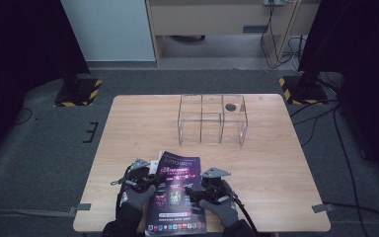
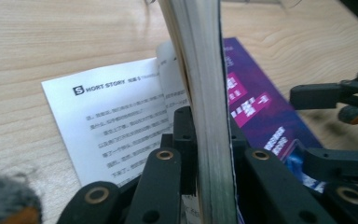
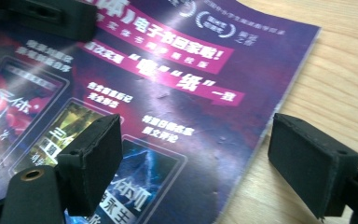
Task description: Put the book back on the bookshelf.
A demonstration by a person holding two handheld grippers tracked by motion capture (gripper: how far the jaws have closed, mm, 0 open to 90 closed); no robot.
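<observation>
And there was the left gripper (image 1: 145, 178) at the near edge of the wooden tabletop (image 1: 128, 123), its fingers (image 2: 165, 186) clamped on the magazine (image 1: 177, 195) along its left side, squeezing a thick wad of pages that stood up on edge in the left gripper view. Beneath that wad a white page (image 2: 107, 121) lay flat on the wood, headed "SHORT STORY" beside a small black square with an S; the lines of print below were too blurred to read. The purple cover carried pink banners with white Chinese lettering and framed pictures, and the magazine lay near the front of the tabletop between the two gloved hands. Over to the right gripper (image 1: 197, 190): its fingers (image 3: 93, 158) were spread wide, one over the cover, the other over bare wood just past the magazine's right edge, gripping nothing. Farther back, toward the right, stood a clear acrylic organiser (image 1: 212, 120) with several compartments
</observation>
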